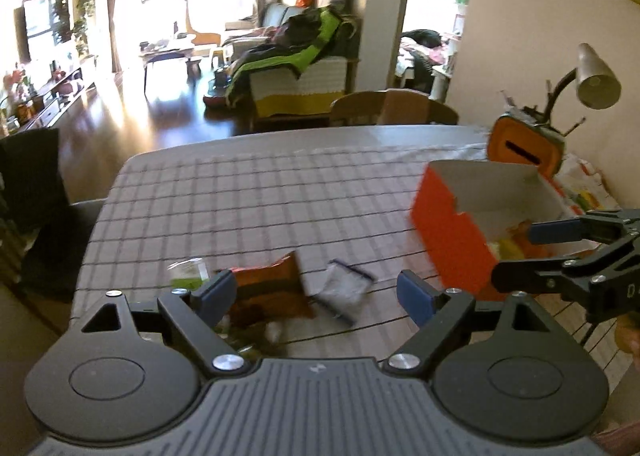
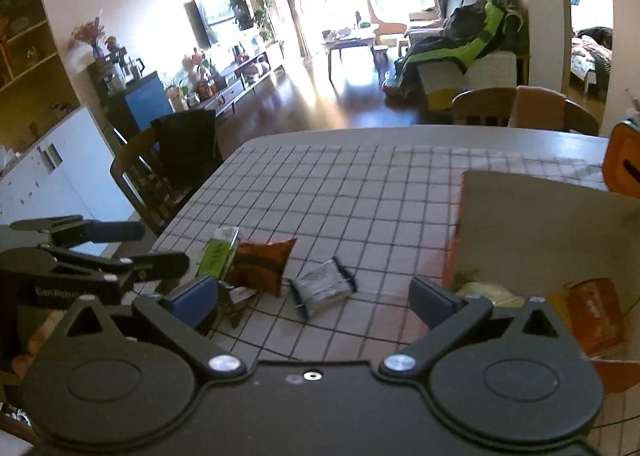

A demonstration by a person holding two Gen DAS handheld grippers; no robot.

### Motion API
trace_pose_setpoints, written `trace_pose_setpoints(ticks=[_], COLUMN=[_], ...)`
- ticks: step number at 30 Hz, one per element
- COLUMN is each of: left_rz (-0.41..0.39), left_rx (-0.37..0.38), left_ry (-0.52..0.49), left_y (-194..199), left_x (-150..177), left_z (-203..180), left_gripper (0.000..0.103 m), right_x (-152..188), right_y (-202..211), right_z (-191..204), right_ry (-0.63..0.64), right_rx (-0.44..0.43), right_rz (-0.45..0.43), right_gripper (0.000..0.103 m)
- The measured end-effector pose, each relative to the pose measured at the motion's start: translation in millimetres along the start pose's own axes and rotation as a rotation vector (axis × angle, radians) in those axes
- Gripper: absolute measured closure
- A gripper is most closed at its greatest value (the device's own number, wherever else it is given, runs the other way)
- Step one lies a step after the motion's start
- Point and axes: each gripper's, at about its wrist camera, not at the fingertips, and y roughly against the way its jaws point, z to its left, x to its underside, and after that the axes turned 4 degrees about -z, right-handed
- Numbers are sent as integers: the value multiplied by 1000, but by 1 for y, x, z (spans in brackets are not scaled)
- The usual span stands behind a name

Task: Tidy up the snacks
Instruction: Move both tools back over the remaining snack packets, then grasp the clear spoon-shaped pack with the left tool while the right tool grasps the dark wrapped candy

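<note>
Snacks are left loose on the checked counter (image 1: 280,192) just ahead of the left tool (image 1: 316,292), spread wide and empty for a pick: an orange packet (image 1: 272,288), a silver packet (image 1: 344,290), a green packet (image 1: 188,274). Farther right, the orange box (image 1: 452,232) is kept open as a bin; the right tool (image 2: 312,296), also empty and wide, is held beside it.

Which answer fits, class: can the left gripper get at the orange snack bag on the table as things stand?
Probably yes. The left gripper is open and empty, and the orange snack bag lies loose on the table right before it, with nothing covering it.
</note>
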Motion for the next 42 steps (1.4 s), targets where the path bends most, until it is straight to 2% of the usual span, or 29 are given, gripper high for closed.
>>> trace_pose_setpoints(ticks=[9,21,24,28,32,36,39,42], left_rz=[33,155,195,235,259,277,285,319], left_rx=[-63,-111,-112,-94,-85,-80,-75,-58], left_ry=[-1,22,39,66,49,34,46,68], left_y=[-2,-42,-54,-66,-76,-87,-93,-101], left_x=[22,47,55,63,70,74,73,73], left_z=[63,135,149,166,173,177,181,185], left_gripper=[12,12,12,12,12,12,12,12], right_x=[11,20,19,15,13,14,15,14], right_y=[-37,-103,-122,-143,-166,-186,-199,-209], right_z=[42,86,88,82,76,76,77,75], right_ry=[26,45,-3,-130,-245,-293,-317,-367], right_rx=[7,51,79,113,128,174,199,229], right_rz=[74,154,195,242,303,356,387,402], right_gripper=[0,1,3,3,7,10,15,16])
